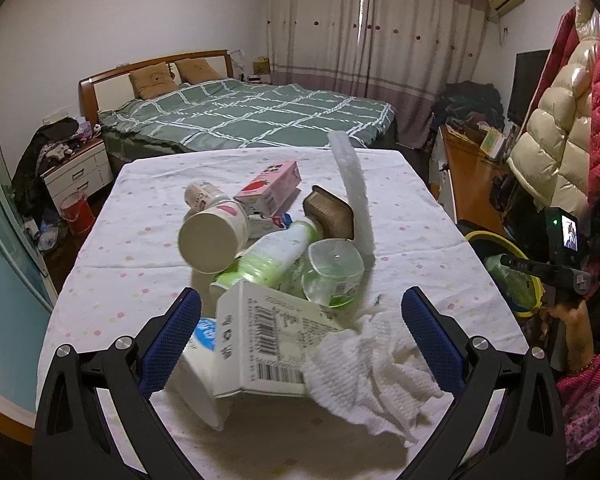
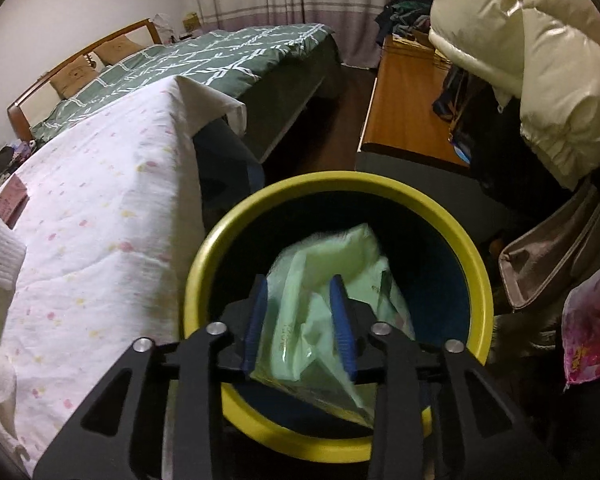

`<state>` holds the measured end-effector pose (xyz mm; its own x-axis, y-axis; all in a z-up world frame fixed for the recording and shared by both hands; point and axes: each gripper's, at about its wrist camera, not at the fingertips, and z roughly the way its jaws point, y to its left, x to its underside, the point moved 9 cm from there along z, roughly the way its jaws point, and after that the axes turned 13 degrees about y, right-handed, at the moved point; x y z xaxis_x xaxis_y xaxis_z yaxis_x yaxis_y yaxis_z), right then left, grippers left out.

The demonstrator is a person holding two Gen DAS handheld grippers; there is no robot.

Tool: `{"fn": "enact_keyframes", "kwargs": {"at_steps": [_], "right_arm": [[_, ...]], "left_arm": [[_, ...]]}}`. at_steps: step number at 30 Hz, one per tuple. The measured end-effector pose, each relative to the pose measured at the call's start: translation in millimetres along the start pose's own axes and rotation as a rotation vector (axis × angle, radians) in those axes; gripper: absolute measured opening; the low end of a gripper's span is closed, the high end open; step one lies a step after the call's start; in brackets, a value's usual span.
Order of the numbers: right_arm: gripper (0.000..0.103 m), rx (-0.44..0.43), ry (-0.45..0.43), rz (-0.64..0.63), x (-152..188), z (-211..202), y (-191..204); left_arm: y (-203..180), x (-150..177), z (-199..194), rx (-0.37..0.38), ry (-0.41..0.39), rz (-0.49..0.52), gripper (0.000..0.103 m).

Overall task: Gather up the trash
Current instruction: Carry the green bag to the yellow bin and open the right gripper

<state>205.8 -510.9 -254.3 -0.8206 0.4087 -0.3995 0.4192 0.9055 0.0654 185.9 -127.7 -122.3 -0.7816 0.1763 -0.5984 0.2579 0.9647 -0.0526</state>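
Observation:
A heap of trash lies on the table [image 1: 120, 248]: a white carton with barcodes [image 1: 268, 340], a crumpled white tissue [image 1: 372, 368], a green-white bottle [image 1: 272, 256], a clear cup [image 1: 332, 272], a white paper cup [image 1: 212, 240], a pink box [image 1: 268, 188], a brown tray [image 1: 328, 212]. My left gripper [image 1: 300, 312] is open, its fingers either side of the carton and tissue. My right gripper [image 2: 300, 300] is shut on a pale green plastic bag [image 2: 332, 280], held over the yellow-rimmed bin [image 2: 220, 248]. The bin also shows in the left wrist view [image 1: 480, 236].
A white foam strip [image 1: 352, 184] leans on the heap. A bed [image 1: 240, 116] stands beyond the table. A wooden cabinet [image 2: 404, 96] and hanging puffer jackets [image 2: 540, 60] are right of the bin. A grey bag [image 2: 560, 248] hangs beside it.

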Motion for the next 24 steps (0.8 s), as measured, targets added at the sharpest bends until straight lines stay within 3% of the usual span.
{"fn": "enact_keyframes", "kwargs": {"at_steps": [10, 24], "right_arm": [[0.040, -0.042, -0.026, 0.004, 5.5, -15.4, 5.6], [0.040, -0.086, -0.026, 0.015, 15.6, -21.7, 7.3]], "left_arm": [[-20.5, -8.2, 24.3, 0.010, 0.042, 0.035, 0.099], [-48.5, -32.5, 80.3, 0.016, 0.112, 0.075, 0.099]]}}
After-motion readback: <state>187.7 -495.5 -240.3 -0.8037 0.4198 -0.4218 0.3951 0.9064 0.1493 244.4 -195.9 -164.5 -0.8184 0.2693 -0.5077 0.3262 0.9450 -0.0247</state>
